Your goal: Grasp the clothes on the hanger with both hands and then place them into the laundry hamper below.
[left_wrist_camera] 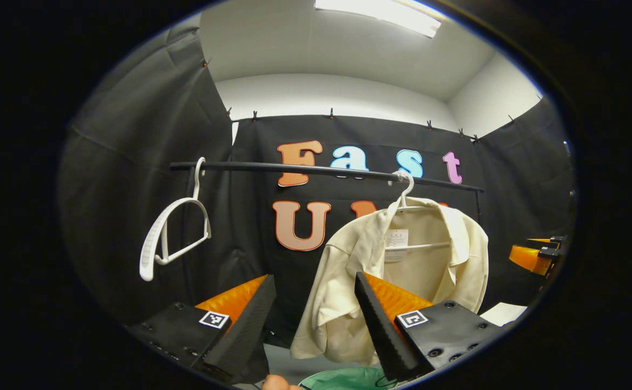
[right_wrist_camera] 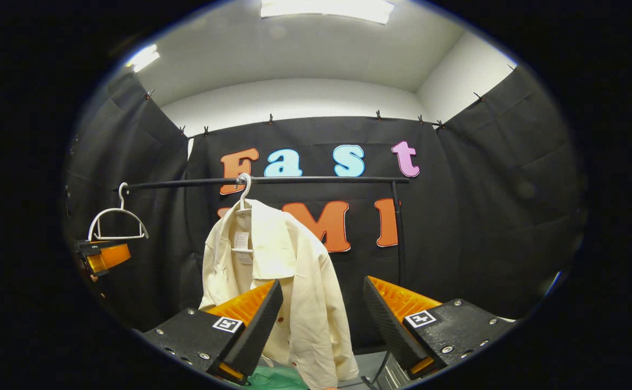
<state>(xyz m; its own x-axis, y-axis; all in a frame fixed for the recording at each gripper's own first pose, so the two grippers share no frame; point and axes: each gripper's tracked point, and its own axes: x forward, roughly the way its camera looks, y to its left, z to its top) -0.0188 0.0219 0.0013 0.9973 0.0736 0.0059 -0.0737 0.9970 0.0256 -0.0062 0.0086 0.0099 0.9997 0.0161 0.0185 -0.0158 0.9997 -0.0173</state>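
**Both hand-held grippers closing in on the hanging shirt**

A cream-coloured button-up cotton shirt (left_wrist_camera: 402,265) is hanging on a white plastic hanger (left_wrist_camera: 405,192) from a thin black clothes rail (left_wrist_camera: 316,170), and both tools are approaching it with nothing gripped yet. The left hand-held gripper (left_wrist_camera: 316,319) is standing wide open, its fingers spread to either side of the shirt's sleeve and lower hem, with the garment lying ahead of the tips and apart from them. The right hand-held gripper (right_wrist_camera: 324,319) is also gaping wide, and in the right gripper view the shirt (right_wrist_camera: 288,281) is hanging between and beyond its fingers, a little toward its left finger. A second, empty white plastic hanger (left_wrist_camera: 172,233) is dangling farther along the rail, well apart from the shirt. Below, a slice of green fabric laundry hamper (left_wrist_camera: 348,379) is showing under the hem.

To my eye, the step in hand is the reach for the grasp. Doing it well is probably meaning each tool taking one shoulder of the shirt, biting a good fold of cloth rather than the hanger wire, then lifting the cloth up and off the hanger arms before lowering it straight into the hamper
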